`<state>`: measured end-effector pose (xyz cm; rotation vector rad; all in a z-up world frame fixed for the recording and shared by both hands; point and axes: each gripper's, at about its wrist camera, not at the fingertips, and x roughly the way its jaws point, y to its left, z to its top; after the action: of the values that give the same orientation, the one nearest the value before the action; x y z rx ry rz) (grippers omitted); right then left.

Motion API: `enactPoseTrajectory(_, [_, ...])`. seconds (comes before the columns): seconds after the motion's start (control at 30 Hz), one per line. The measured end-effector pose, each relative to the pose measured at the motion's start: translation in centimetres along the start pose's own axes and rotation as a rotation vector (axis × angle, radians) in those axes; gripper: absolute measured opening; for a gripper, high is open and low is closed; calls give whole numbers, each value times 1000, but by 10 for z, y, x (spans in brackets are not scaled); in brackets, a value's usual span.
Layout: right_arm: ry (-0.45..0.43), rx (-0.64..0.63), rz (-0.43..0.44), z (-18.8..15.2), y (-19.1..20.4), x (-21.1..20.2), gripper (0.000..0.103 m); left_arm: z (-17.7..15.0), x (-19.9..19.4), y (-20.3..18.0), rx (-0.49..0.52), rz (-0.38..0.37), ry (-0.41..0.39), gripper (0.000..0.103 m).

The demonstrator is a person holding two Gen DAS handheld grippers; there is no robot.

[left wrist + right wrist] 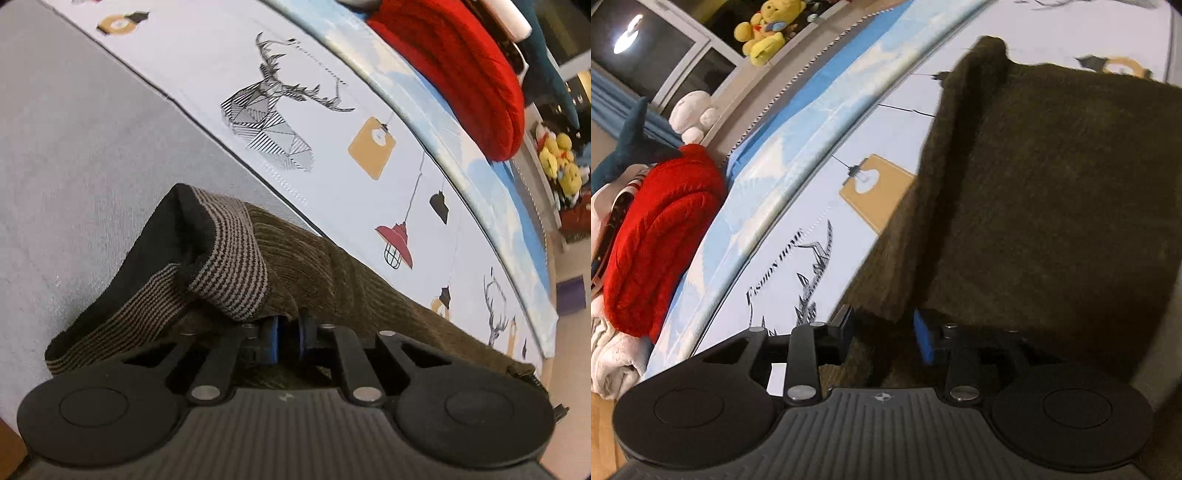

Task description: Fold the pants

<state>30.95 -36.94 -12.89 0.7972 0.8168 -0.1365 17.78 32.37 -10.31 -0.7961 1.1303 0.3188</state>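
Brown corduroy pants (pixel 332 280) lie on a bed, their striped waistband (pixel 229 266) turned over to show a black lining. My left gripper (pixel 287 338) is shut on the pants just below that waistband, with brown cloth pinched between its blue pads. In the right wrist view the pants (pixel 1052 203) are a wide, slightly blurred brown panel whose folded edge runs down to my right gripper (pixel 886 332). That gripper is open. A corner of the cloth hangs between its jaws and hides part of the left finger, while the blue right pad (pixel 923 339) stands clear of it.
The pants rest on a white sheet (pixel 273 110) printed with deer and lamps, beside a grey cover (pixel 74 147). A red knitted garment (pixel 454 74) (pixel 657 229) and white cloth (pixel 613 354) lie near the bed's edge. Yellow plush toys (pixel 764 29) sit beyond.
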Motion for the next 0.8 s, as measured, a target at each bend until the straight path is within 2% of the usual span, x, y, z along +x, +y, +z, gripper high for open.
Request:
enactPoseTrajectory(0.07, [-8, -40, -1, 0, 6, 3, 8, 1, 3, 1, -2, 3, 13, 11])
enactPoseTrajectory(0.2, [-46, -81, 7, 0, 10, -11, 6, 1, 7, 0, 27, 29, 23, 7])
enactPoseTrajectory(0.3, [-79, -64, 35, 3, 16, -43, 5, -1, -2, 0, 60, 19, 1, 6])
enactPoseTrajectory(0.5, [-130, -154, 84, -10, 29, -150, 5, -6, -41, 23, 95, -89, -49, 5])
enactPoseTrajectory(0.63, [-132, -213, 79, -42, 11, -227, 5, -16, -72, 44, 138, -125, -77, 4])
enactPoseTrajectory(0.73, [-53, -266, -14, -74, -18, -258, 5, -23, -81, 62, 166, -110, -62, 5])
enactPoseTrajectory(0.8, [120, -241, -95, -97, -49, -252, 5, -27, -72, 69, 198, -38, -8, 5])
